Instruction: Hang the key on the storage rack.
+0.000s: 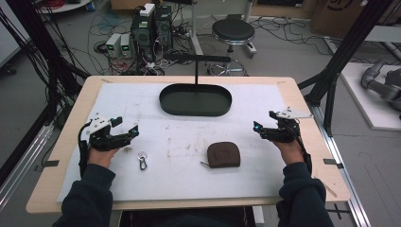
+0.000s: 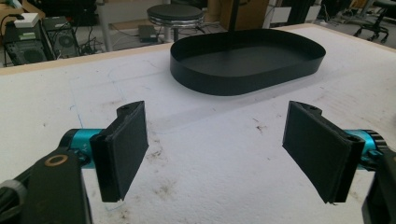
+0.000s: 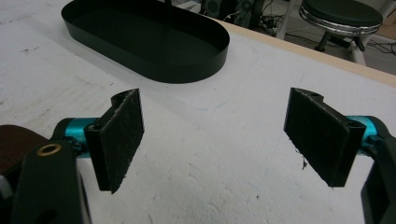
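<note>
White mat [image 1: 189, 156] (no legible writing): left gripper [image 1: 126, 127] and right gripper [image 1: 263, 121], jaws wide, empty.

Wooden table [image 1: 302, 101] — white mat [image 1: 189, 161] bearing tray [image 1: 196, 100], pouch [image 1: 223, 154], carabiner [image 1: 143, 161]

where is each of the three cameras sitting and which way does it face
High view: above the person's side, looking forward and down on the table; both forearms, left gripper, right gripper.
Left gripper view: on left gripper, facing the black tray; open jaws.
Right gripper view: on right gripper, facing tray; open jaws.
All share the tray.
</note>
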Motion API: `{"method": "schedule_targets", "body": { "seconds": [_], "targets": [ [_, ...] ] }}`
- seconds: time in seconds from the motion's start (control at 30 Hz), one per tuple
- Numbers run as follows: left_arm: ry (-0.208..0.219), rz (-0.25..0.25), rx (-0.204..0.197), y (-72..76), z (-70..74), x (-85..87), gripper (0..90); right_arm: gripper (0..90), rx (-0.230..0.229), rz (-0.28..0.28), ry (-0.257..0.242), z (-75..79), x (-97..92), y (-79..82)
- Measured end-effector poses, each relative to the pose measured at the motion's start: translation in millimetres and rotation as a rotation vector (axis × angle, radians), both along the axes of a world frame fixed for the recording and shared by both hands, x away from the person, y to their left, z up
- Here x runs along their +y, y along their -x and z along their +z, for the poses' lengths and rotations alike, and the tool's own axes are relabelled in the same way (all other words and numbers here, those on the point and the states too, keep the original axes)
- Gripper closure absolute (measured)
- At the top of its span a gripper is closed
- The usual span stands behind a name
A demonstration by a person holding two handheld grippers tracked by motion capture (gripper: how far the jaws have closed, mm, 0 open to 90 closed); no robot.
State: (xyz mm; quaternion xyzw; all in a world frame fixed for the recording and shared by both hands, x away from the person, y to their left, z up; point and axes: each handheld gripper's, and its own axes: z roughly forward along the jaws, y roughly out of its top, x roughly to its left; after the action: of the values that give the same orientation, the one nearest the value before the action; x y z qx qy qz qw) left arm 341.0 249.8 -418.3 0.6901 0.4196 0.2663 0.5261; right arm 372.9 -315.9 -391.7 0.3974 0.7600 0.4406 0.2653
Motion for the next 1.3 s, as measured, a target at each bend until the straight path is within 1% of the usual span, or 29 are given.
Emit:
{"method": "schedule_targets", "body": {
  "seconds": [0.13, 0.3, 0.37, 0.43, 0.47, 0.53, 0.6, 0.7, 0.73, 0.8, 0.83, 0.87, 0.9, 0.93, 0.97, 1.03, 1.1, 1.13, 1.17, 1.2, 1.27, 1.3],
  "targets": [
    [-0.007, 0.003, 0.01, -1.9, -1.3, -0.9, 22.4, 20.3, -0.005, 0.012, -0.002, 0.0, -0.6, 0.4],
    [-0.011, 0.009, 0.02, -0.2, -1.7, -0.1, 22.5, 20.3, 0.017, 0.021, 0.0, -3.5, -1.4, -2.0],
    [-0.008, 0.004, 0.036, 1.3, -2.1, -0.1, 22.9, 20.3, 0.018, 0.019, 0.001, -3.6, -1.0, -1.9],
    [-0.006, -0.007, 0.053, 2.2, -1.4, -0.2, 26.6, 20.3, 0.011, 0.025, 0.006, -3.5, -0.5, -1.8],
    [-0.006, -0.014, 0.065, 2.6, -0.7, -0.6, 26.9, 20.3, 0.009, 0.026, 0.006, -3.5, 0.4, -1.8],
    [-0.013, -0.024, 0.08, 3.7, 0.2, -1.1, 27.0, 20.3, 0.006, 0.031, 0.02, -3.7, 2.0, -1.7],
    [-0.01, -0.04, 0.105, 5.5, 0.0, -1.3, 27.0, 20.3, 0.006, 0.035, 0.034, -3.2, 4.3, -0.3],
    [-0.019, -0.059, 0.144, 11.8, -2.0, -1.7, 26.9, 20.3, 0.001, 0.036, 0.031, -0.9, 6.9, 2.0],
    [-0.022, -0.057, 0.154, 13.8, -2.1, -2.1, 26.8, 20.4, -0.003, 0.036, 0.028, 0.0, 7.4, 2.3],
    [-0.031, -0.079, 0.173, 17.6, -2.2, -2.4, 25.8, 20.3, -0.007, 0.034, 0.025, 0.8, 8.7, 2.0],
    [-0.031, -0.079, 0.173, 17.6, -2.2, -2.4, 25.8, 20.3, -0.008, 0.038, 0.029, 0.6, 9.1, 1.3],
    [-0.033, -0.104, 0.216, 19.4, -3.4, -3.6, 27.3, 20.3, -0.003, 0.04, 0.03, 0.0, 10.1, 0.7],
    [-0.039, -0.125, 0.241, 19.6, -4.4, -4.0, 31.8, 20.3, 0.0, 0.041, 0.037, -0.5, 10.4, 0.2],
    [-0.039, -0.125, 0.241, 19.6, -4.4, -4.0, 36.6, 20.3, 0.002, 0.043, 0.039, -1.1, 11.1, -0.2],
    [-0.055, -0.167, 0.292, 19.3, -7.3, -5.6, 41.7, 20.3, 0.004, 0.045, 0.04, -1.5, 11.8, -0.5],
    [-0.075, -0.19, 0.337, 18.9, -10.7, -7.2, 47.9, 20.3, 0.005, 0.046, 0.041, -1.9, 12.1, -1.0],
    [-0.082, -0.217, 0.384, 18.5, -14.0, -7.2, 52.9, 20.3, 0.006, 0.047, 0.038, -2.0, 11.6, -1.5],
    [-0.082, -0.217, 0.384, 18.5, -14.0, -7.2, 53.7, 20.3, 0.006, 0.046, 0.04, -2.0, 11.1, -1.6],
    [-0.08, -0.225, 0.403, 18.4, -15.3, -7.0, 54.3, 20.4, 0.006, 0.046, 0.039, -2.0, 11.0, -1.6],
    [-0.074, -0.253, 0.434, 18.2, -17.8, -6.2, 55.6, 20.4, 0.005, 0.045, 0.04, -2.0, 10.9, -1.7],
    [-0.069, -0.281, 0.46, 18.3, -20.4, -6.1, 56.1, 20.3, 0.009, 0.046, 0.039, -2.2, 11.1, -1.7],
    [-0.073, -0.293, 0.467, 17.9, -21.9, -6.1, 57.6, 20.4, 0.01, 0.046, 0.044, -2.2, 11.0, -1.7]
  ]
}}
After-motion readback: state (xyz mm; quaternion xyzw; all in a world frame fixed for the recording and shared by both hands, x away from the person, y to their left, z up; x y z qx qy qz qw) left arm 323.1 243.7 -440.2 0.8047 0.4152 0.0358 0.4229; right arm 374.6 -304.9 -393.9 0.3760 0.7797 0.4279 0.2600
